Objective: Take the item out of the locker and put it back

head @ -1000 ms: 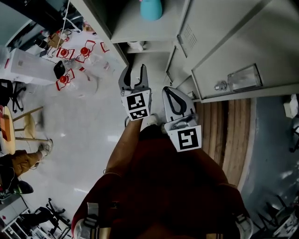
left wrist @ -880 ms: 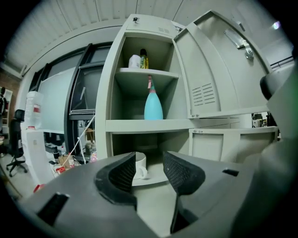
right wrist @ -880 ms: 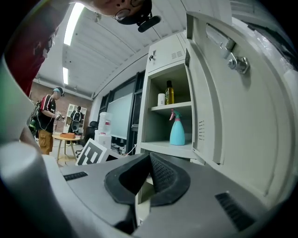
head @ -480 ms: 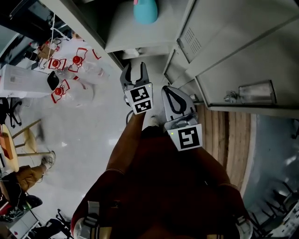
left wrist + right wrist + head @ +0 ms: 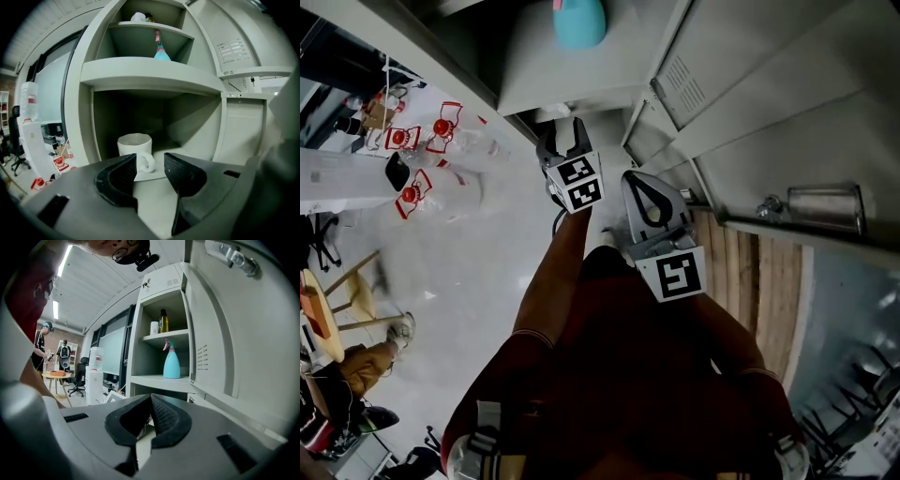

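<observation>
The white mug [image 5: 135,150] stands upright in the lower compartment of the open locker [image 5: 150,75], on a pale sheet [image 5: 153,175] near the front edge of the compartment floor. Its handle faces my left gripper [image 5: 150,161].

1. Left gripper: the jaws stand apart with nothing between them. The mug sits beyond the tips, apart from them, and its handle shows through the gap. In the head view I see this gripper [image 5: 562,139] pointed at the locker opening.
2. Right gripper [image 5: 150,397]: the jaw tips are pressed together and hold nothing. In the head view it [image 5: 639,178] sits just beside the left one, closer to the locker door [image 5: 741,56].
3. Shelves: a teal spray bottle [image 5: 161,49] stands upright on the shelf directly above the mug's compartment. Small containers occupy the top shelf; I cannot identify them.
4. Surface and room: the floor [image 5: 478,262] is pale and glossy, and a strip of wooden boards [image 5: 769,272] runs under the door side. A water dispenser [image 5: 29,108] stands left of the locker, with red-and-white items [image 5: 422,141] on the floor near it.
5. Clearance: the compartment is open to the front. The upper shelf edge overhangs the mug, and the side walls stand well apart from it. The swung-open door bounds the right side.
</observation>
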Demonstrator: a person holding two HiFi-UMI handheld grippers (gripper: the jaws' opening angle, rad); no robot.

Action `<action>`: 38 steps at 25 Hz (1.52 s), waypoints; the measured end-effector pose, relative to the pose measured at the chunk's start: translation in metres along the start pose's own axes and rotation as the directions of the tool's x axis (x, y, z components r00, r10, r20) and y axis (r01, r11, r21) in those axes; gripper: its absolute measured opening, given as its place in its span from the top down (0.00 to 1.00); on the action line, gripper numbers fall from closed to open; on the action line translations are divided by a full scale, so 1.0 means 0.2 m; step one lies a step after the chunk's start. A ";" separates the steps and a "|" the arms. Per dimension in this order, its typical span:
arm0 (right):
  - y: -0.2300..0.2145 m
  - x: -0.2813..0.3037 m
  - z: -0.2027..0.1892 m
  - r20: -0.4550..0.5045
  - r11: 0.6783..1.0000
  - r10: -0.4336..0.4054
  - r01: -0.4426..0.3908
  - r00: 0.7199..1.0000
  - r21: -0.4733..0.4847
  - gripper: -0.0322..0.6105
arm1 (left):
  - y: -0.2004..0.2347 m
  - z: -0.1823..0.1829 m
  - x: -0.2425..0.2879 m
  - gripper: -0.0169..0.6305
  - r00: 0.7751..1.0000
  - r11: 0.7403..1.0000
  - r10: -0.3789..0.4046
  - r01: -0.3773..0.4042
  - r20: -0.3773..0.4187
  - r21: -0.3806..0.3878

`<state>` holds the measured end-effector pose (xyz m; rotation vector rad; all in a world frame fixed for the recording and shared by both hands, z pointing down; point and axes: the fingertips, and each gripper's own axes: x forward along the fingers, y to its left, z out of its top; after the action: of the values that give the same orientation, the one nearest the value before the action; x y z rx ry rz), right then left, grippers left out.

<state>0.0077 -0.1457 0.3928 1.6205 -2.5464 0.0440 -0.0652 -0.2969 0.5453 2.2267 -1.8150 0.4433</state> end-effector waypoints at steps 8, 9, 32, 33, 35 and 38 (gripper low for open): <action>-0.04 0.04 -0.01 -0.009 0.999 0.036 -0.036 0.999 0.000 0.95 | -0.01 -0.08 0.16 0.72 0.999 1.000 0.029 -0.029 -0.033 0.002; -0.03 0.04 -0.01 -0.010 0.999 0.042 -0.042 0.999 0.000 0.95 | -0.01 -0.09 0.18 0.72 0.999 0.999 0.036 -0.036 -0.040 0.000; 0.03 0.02 -0.13 -0.133 0.977 0.188 -0.198 0.973 -0.074 0.95 | 0.03 -0.16 0.38 0.72 0.985 0.990 0.136 -0.139 -0.105 -0.019; 0.03 0.02 -0.13 -0.135 0.977 0.190 -0.201 0.972 -0.075 0.95 | 0.03 -0.16 0.38 0.72 0.984 0.989 0.143 -0.147 -0.107 -0.025; 0.03 0.02 -0.13 -0.138 0.976 0.194 -0.205 0.971 -0.072 0.95 | 0.05 -0.16 0.39 0.72 0.981 0.985 0.162 -0.166 -0.112 -0.036; 0.03 0.02 -0.14 -0.146 0.973 0.203 -0.216 0.968 -0.078 0.95 | 0.06 -0.16 0.39 0.72 0.976 0.980 0.185 -0.191 -0.114 -0.050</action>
<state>0.0040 -0.1439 0.4213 1.2636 -2.5607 0.0534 -0.0650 -0.3587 0.6050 1.9592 -1.9619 0.5263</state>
